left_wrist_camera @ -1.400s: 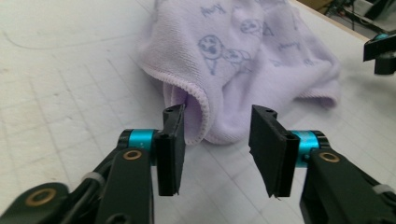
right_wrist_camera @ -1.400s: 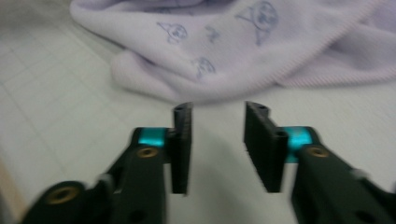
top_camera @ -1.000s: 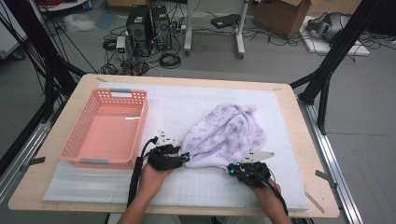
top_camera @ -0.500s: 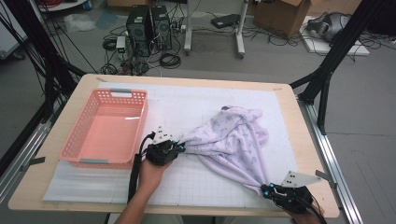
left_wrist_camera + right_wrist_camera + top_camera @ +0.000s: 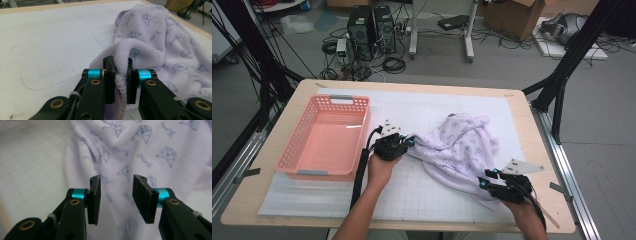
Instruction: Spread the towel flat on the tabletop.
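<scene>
A lavender towel (image 5: 457, 145) printed with small blue figures lies rumpled on the white mat (image 5: 412, 105). My left gripper (image 5: 408, 142) holds its left edge. In the left gripper view the jaws (image 5: 117, 62) are shut on a folded hem of the towel (image 5: 162, 45). My right gripper (image 5: 488, 179) sits at the towel's near right corner. In the right gripper view its jaws (image 5: 116, 180) have just been opening and stand apart. The towel (image 5: 140, 147) lies beyond the gap, and no pad presses on it.
A pink plastic basket (image 5: 312, 172) stands at the left of the wooden table (image 5: 272, 150), close to my left hand. Black frame legs, computers and cables stand on the floor beyond the table's far edge.
The right gripper pulled the towel's corner out to the near right, then let go and came back a little. The left gripper shut on the hem and moved away from me.
</scene>
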Demonstrator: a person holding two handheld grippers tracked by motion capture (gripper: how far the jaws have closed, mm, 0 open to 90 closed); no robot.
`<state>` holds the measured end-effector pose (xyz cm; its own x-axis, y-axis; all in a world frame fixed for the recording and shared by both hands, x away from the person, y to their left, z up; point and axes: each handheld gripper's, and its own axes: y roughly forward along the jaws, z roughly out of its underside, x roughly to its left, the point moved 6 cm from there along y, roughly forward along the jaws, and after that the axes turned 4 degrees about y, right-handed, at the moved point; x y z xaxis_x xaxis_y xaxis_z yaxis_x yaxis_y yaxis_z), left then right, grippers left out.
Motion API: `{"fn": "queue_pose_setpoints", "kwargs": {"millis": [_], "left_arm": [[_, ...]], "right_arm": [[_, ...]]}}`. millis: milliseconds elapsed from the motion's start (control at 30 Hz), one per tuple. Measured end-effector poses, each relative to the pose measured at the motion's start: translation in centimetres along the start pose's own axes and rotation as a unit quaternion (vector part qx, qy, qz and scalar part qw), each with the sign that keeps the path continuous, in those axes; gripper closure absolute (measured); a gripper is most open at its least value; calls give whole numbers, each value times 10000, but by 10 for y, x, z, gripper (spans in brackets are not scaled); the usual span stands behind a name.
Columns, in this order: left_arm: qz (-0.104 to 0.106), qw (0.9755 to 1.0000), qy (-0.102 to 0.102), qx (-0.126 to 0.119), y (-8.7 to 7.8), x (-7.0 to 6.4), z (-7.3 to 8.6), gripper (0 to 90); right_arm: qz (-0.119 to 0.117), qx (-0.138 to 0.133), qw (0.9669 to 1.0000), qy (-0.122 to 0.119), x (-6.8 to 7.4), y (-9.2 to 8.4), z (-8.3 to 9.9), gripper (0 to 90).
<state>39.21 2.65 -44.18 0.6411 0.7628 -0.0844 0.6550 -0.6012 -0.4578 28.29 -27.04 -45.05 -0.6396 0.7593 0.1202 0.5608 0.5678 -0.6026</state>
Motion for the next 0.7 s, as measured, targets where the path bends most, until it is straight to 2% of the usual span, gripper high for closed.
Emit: {"fn": "queue_pose_setpoints", "kwargs": {"millis": [33, 100, 133, 167, 233, 333, 367, 400, 433, 467, 500, 533, 567, 600, 633, 700], "left_arm": [[-44, 10000, -11, -83, 6, 1, -3, 836], [-112, 9999, -8, -9, 12, 5, -4, 839], [-112, 9999, -8, -9, 12, 5, -4, 839], [-151, 9999, -40, -40, 14, 7, -6, 839], [-213, 9997, -77, -94, 18, 11, -10, 839], [-262, 9995, -67, -132, 24, 16, -15, 840], [-244, 9996, -60, -142, 25, 18, -17, 839], [-236, 9996, -58, -175, 26, 18, -18, 839], [-215, 9995, -66, -218, 27, 18, -18, 837], [-203, 9995, -94, -208, 28, 18, -17, 829], [-185, 9997, -114, -150, 28, 18, -16, 787], [-180, 9997, -135, -131, 28, 19, -15, 689], [-162, 9996, -220, -102, 27, 19, -15, 632], [-94, 9996, -269, -92, 26, 19, -14, 632], [-60, 9996, -237, -107, 24, 17, -14, 617], [48, 9998, -146, -133, 20, 12, -11, 599]], "right_arm": [[-51, 46, 10000, 36, -1, 19, -9, 552], [-34, 105, 9999, -20, 0, 38, -18, 520], [-34, 105, 9999, -20, 0, 38, -18, 520], [-17, 119, 9999, -81, 1, 56, -29, 508], [96, 76, 9999, -96, 0, 72, -43, 485], [253, 107, 9991, -334, -1, 93, -60, 493], [218, 145, 9989, -392, 0, 99, -64, 565], [218, 145, 9989, -392, 0, 99, -64, 565], [138, 294, 9976, -604, 2, 110, -71, 807], [130, 346, 9970, -685, 0, 114, -74, 836], [197, 271, 9973, -652, -4, 115, -80, 847], [279, 202, 9978, -569, -9, 115, -84, 849], [438, 88, 9981, -414, -18, 114, -88, 849], [438, 88, 9981, -414, -18, 114, -88, 849], [759, -134, 9970, -8, -38, 110, -94, 848], [1040, -375, 9932, 377, -56, 106, -95, 845]]}}
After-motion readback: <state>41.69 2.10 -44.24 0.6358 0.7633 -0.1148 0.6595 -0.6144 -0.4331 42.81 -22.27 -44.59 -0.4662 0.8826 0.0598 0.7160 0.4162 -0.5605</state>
